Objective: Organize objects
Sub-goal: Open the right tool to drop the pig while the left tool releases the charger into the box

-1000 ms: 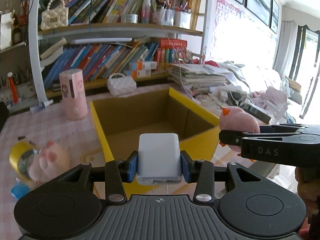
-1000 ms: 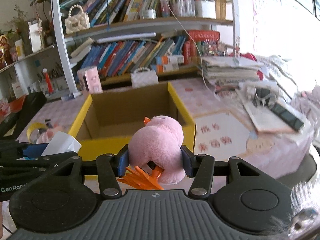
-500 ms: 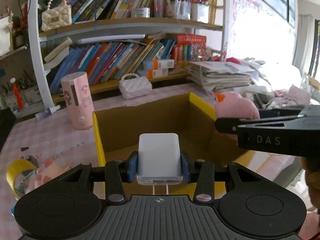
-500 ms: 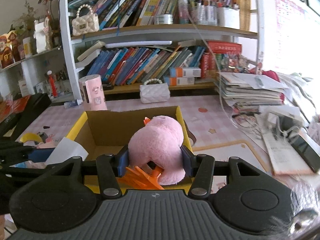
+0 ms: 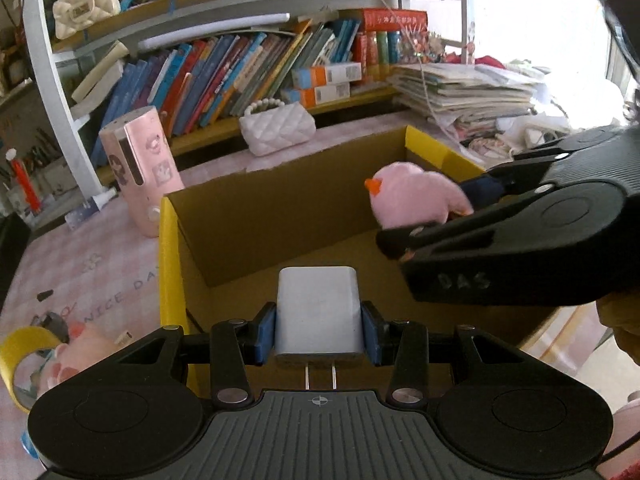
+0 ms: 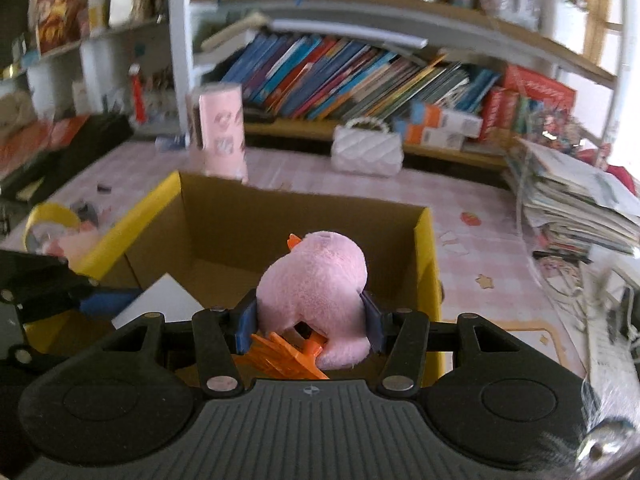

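Note:
My left gripper is shut on a white plug-in charger, its two prongs pointing back at the camera. It hangs over the near part of an open cardboard box with yellow edges. My right gripper is shut on a pink plush bird with orange feet, held above the same box. In the left wrist view the plush bird and the right gripper come in from the right over the box. The right wrist view shows the charger at lower left.
A pink cylinder and a white quilted purse stand behind the box on the pink checked tablecloth. A yellow tape roll and a pink plush lie to the left. Bookshelves rise behind; stacked papers lie at right.
Both grippers have moved forward and down over the box with their loads. The right gripper has swung in from the right, and the plush bird now hangs inside the box's outline.

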The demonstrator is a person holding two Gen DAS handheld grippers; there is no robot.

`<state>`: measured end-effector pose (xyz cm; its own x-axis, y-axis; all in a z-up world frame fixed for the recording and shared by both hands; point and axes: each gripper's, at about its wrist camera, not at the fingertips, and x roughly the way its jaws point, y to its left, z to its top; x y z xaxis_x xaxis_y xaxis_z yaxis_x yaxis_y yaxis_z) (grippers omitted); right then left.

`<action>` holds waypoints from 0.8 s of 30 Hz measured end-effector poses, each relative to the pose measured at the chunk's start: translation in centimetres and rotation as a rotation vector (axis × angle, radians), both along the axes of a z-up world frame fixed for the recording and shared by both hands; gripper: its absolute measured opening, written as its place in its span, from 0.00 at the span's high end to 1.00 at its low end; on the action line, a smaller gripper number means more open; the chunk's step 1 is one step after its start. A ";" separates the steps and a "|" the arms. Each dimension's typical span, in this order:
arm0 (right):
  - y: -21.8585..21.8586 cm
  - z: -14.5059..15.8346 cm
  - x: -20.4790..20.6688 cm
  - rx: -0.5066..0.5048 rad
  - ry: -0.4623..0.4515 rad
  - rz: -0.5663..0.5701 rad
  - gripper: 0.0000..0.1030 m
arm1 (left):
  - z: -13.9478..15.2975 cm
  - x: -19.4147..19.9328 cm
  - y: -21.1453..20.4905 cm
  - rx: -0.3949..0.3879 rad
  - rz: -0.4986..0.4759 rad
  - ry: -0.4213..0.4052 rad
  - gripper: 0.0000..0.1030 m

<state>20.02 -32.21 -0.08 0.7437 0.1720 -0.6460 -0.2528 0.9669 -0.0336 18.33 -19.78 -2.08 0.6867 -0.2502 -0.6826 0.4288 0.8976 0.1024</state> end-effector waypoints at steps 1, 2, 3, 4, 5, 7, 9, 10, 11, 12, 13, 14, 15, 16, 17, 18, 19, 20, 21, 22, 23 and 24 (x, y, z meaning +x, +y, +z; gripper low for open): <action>0.2 -0.3 0.4 -0.011 0.013 0.015 0.52 | -0.1 0.2 0.0 0.003 0.001 0.008 0.60; 0.3 -0.6 0.8 -0.023 0.024 0.030 0.52 | -0.3 0.4 0.0 0.003 0.004 0.018 0.60; 0.4 -0.9 1.2 -0.037 0.037 0.047 0.52 | -0.4 0.6 -0.1 0.002 0.007 0.029 0.60; 0.6 -1.1 1.5 -0.047 0.048 0.060 0.52 | -0.5 0.7 -0.1 0.003 0.006 0.036 0.60; 0.7 -1.4 1.8 -0.056 0.061 0.073 0.52 | -0.6 0.9 -0.2 0.003 0.008 0.041 0.60; 0.9 -1.6 2.3 -0.065 0.085 0.093 0.52 | -0.7 1.2 -0.1 -0.002 0.008 0.057 0.60; 1.0 -1.7 2.7 -0.066 0.105 0.110 0.52 | -0.9 1.5 -0.1 -0.015 0.008 0.082 0.60; 0.9 -1.8 2.9 -0.066 0.125 0.109 0.52 | -0.9 1.6 -0.1 -0.017 0.008 0.088 0.60; 0.8 -1.8 3.2 -0.059 0.147 0.104 0.52 | -1.0 1.6 -0.2 -0.019 0.008 0.094 0.60; 0.7 -1.9 3.5 -0.049 0.170 0.100 0.52 | -1.1 1.7 -0.2 -0.023 0.009 0.103 0.60; 0.6 -2.0 3.7 -0.042 0.192 0.098 0.52 | -1.2 1.8 -0.2 -0.027 0.011 0.114 0.60; 0.6 -2.0 3.8 -0.040 0.204 0.099 0.52 | -1.3 1.9 -0.2 -0.029 0.012 0.120 0.59; 0.7 -2.1 3.8 -0.046 0.210 0.098 0.52 | -1.3 1.9 -0.2 -0.029 0.013 0.124 0.59; 0.8 -2.1 3.8 -0.052 0.212 0.096 0.52 | -1.3 1.9 -0.2 -0.030 0.014 0.127 0.59; 0.9 -2.1 3.8 -0.055 0.214 0.095 0.52 | -1.4 2.0 -0.2 -0.031 0.015 0.130 0.60; 0.9 -2.1 3.9 -0.056 0.217 0.095 0.52 | -1.4 2.0 -0.2 -0.032 0.017 0.131 0.60; 0.9 -2.1 3.9 -0.055 0.220 0.095 0.52 | -1.4 1.9 -0.2 -0.032 0.020 0.129 0.60; 0.9 -2.1 3.9 -0.053 0.222 0.095 0.52 | -1.3 1.8 -0.2 -0.030 0.024 0.121 0.60; 0.8 -2.1 3.9 -0.048 0.223 0.096 0.52 | -1.2 1.6 -0.3 -0.026 0.030 0.107 0.60; 0.7 -2.1 3.9 -0.039 0.223 0.097 0.51 | -1.1 1.4 -0.3 -0.023 0.036 0.092 0.60; 0.5 -2.1 3.9 -0.028 0.222 0.098 0.51 | -1.0 1.3 -0.2 -0.026 0.037 0.082 0.57; 0.4 -2.0 3.9 -0.016 0.216 0.101 0.50 | -0.8 1.2 -0.1 -0.033 0.034 0.071 0.56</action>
